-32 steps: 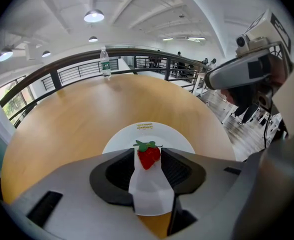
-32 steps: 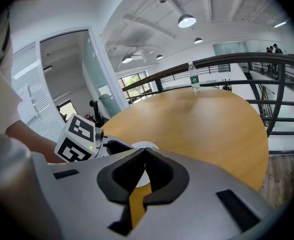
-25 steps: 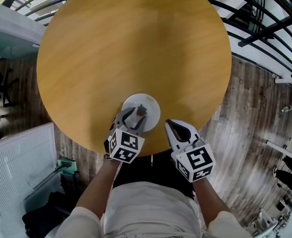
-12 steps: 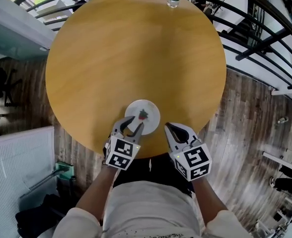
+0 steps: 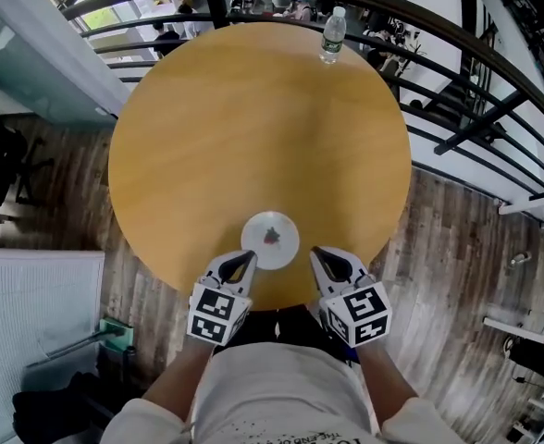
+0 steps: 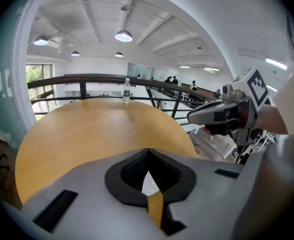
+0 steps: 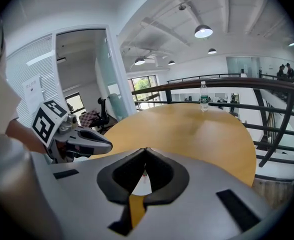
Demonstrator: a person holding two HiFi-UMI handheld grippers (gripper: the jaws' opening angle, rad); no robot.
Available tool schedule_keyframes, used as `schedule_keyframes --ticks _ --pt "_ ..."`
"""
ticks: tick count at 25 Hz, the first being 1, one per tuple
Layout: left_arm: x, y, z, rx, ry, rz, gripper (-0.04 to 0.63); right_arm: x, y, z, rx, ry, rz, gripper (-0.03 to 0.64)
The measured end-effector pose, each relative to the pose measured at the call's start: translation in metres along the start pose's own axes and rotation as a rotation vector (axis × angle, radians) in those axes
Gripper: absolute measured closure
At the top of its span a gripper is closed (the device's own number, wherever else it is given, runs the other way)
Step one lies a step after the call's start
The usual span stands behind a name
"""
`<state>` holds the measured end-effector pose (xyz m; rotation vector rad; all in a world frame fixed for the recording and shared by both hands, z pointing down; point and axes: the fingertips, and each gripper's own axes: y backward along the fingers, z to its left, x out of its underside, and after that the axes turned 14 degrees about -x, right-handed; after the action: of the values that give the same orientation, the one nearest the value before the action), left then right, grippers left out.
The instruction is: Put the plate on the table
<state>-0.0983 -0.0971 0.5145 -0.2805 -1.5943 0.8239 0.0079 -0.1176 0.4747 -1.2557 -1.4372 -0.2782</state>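
Observation:
A small white plate (image 5: 270, 240) with a dark red mark at its centre lies flat on the round wooden table (image 5: 253, 128), near the front edge. My left gripper (image 5: 245, 260) sits just behind the plate's left side, shut and empty, apart from the plate. My right gripper (image 5: 317, 252) is at the plate's right, also shut with nothing in it. In the left gripper view the jaws (image 6: 147, 150) meet tip to tip, and a sliver of the plate (image 6: 149, 183) shows below them. The right gripper view shows the same closed jaws (image 7: 145, 150) with the plate (image 7: 142, 184) beneath.
A clear water bottle (image 5: 331, 33) stands at the table's far edge. A dark curved railing (image 5: 457, 118) runs behind and to the right of the table. Wooden floor lies around it, and a white panel (image 5: 31, 303) stands at the lower left.
My left gripper has come off the plate, drawn back toward me and gone from open to shut. The plate stays on the table. The right gripper has hardly moved.

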Motion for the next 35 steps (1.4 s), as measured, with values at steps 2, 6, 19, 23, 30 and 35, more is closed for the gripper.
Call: schedule_keyframes --ticks 2,6,19,23,30,35 --pt "-0.007 0.016 0.001 -0.01 0.033 -0.017 0.571 -0.008 0.004 0.005 -0.001 0.015 -0.013 0.597" --pt "-0.015 0.04 -0.002 -0.013 0.036 -0.041 0.571 -0.024 0.013 0.02 -0.022 0.047 -0.043 0.597" --pt "-0.028 0.062 0.001 -0.035 0.085 -0.085 0.571 -0.028 0.026 0.034 -0.06 0.04 -0.044 0.597" --pt "-0.031 0.063 0.0 -0.04 0.088 -0.086 0.571 -0.026 0.032 0.032 -0.056 0.033 -0.043 0.597" --pt "-0.03 0.071 0.002 -0.046 0.092 -0.094 0.571 -0.027 0.038 0.035 -0.036 0.03 -0.049 0.597" --pt "-0.029 0.072 0.0 -0.043 0.086 -0.091 0.571 -0.027 0.04 0.035 -0.038 0.028 -0.047 0.597"
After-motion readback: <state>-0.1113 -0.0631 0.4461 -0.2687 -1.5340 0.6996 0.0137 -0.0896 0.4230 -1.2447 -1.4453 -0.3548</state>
